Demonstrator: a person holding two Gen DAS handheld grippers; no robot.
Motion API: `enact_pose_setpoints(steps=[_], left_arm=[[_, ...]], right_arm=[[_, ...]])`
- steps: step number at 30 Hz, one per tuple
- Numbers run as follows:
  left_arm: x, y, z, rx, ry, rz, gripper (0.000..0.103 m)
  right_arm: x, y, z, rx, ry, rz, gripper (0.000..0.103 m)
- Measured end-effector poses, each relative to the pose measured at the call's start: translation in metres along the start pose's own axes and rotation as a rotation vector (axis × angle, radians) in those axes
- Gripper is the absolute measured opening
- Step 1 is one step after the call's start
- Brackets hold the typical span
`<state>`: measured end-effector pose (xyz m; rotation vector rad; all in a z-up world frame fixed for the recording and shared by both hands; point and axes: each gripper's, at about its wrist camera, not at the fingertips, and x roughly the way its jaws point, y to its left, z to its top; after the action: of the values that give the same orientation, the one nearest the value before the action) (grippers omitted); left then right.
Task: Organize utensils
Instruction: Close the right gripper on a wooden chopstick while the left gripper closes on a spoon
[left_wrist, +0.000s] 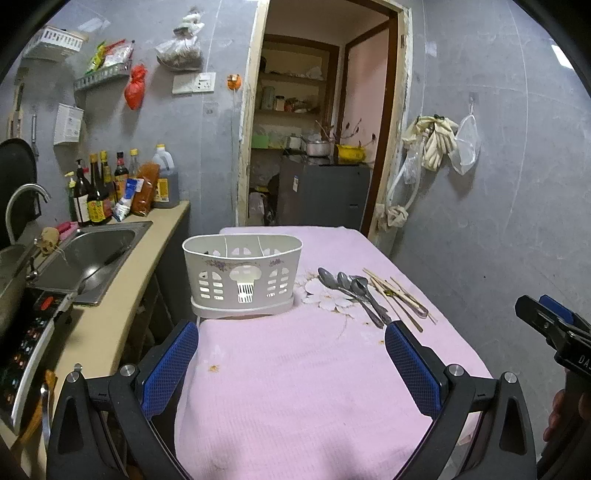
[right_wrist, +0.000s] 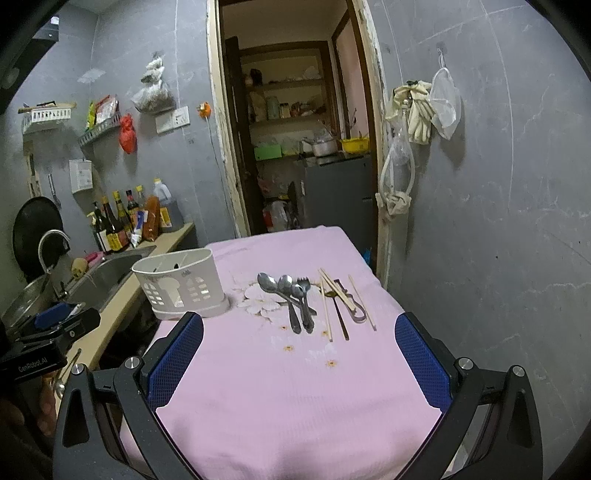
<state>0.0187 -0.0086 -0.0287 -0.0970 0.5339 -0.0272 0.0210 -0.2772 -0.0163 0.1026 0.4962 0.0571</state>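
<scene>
Grey walls (left_wrist: 498, 184) and an open doorway (left_wrist: 317, 122) are seen behind the surface (left_wrist: 295, 369), draped in pink. A white caddy (left_wrist: 242, 275) is stood left; spoons (right_wrist: 286, 295) and chopsticks (right_wrist: 332, 299) are laid right. Both left tongs (left_wrist: 291, 354) and right tongs (right_wrist: 299, 354) are held released, empty.

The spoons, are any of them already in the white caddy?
No, the spoons lie on the pink cloth beside the white caddy.
</scene>
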Motion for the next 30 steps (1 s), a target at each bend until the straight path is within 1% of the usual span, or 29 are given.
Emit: enact_pose_setpoints(steps=[5, 9, 16, 23, 30], left_arm=[[0.014, 0.0, 0.001, 0.005, 0.035, -0.019, 0.102], [0.026, -0.003, 0.002, 0.016, 0.067, -0.035, 0.102], [0.049, -0.017, 0.007, 0.036, 0.09, -0.049, 0.102], [0.076, -0.038, 0.023, 0.049, 0.061, -0.042, 0.102], [0.107, -0.067, 0.05, 0.043, -0.008, 0.001, 0.102]], right_arm=[[0.005, -0.001, 0.0, 0.004, 0.027, -0.021, 0.102], [0.01, -0.004, 0.002, 0.009, 0.029, -0.042, 0.102], [0.025, -0.012, 0.009, 0.01, 0.036, -0.058, 0.102], [0.057, -0.031, 0.031, -0.003, 0.017, -0.046, 0.102], [0.099, -0.053, 0.06, -0.022, 0.004, -0.017, 0.102]])
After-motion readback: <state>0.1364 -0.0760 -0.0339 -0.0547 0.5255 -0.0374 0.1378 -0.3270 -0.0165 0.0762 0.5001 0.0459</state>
